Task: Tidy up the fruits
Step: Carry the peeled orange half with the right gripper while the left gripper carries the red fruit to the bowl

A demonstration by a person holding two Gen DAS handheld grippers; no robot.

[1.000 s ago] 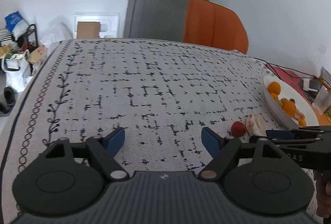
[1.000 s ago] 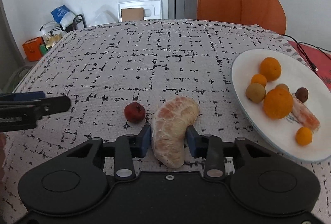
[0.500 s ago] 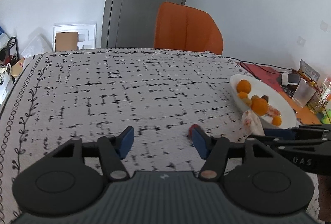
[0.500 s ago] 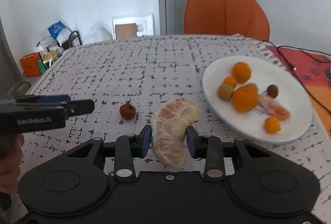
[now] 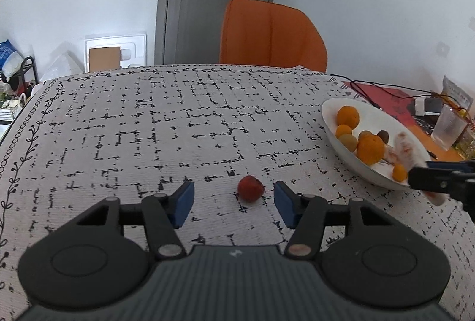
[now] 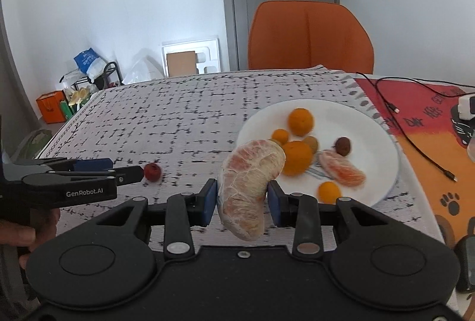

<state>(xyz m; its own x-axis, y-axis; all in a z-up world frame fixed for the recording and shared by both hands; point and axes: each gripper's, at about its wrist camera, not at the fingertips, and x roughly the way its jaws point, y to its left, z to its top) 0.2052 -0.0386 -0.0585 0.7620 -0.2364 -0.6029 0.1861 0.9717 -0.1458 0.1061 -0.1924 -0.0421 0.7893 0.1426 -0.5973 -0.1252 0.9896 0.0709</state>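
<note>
My right gripper (image 6: 242, 203) is shut on a peeled pomelo segment (image 6: 248, 184) and holds it above the table, by the near left rim of the white plate (image 6: 368, 125). The plate holds oranges, small brown fruits and another pomelo segment (image 6: 341, 169). A small red fruit (image 5: 250, 188) lies on the patterned tablecloth between the blue pads of my open left gripper (image 5: 234, 203). In the right wrist view that fruit (image 6: 152, 171) sits at the tip of the left gripper (image 6: 118, 171). The plate (image 5: 329, 116) also shows in the left wrist view.
An orange chair (image 5: 273, 33) stands at the table's far edge. Right of the plate lie a red mat with black cables (image 6: 415, 119) and a glass (image 5: 448, 126). Boxes and bags sit on the floor at the far left (image 6: 86, 77).
My right gripper has lifted the pomelo segment and carried it right, toward the plate. My left gripper has swung right so that the red fruit now lies between its open pads.
</note>
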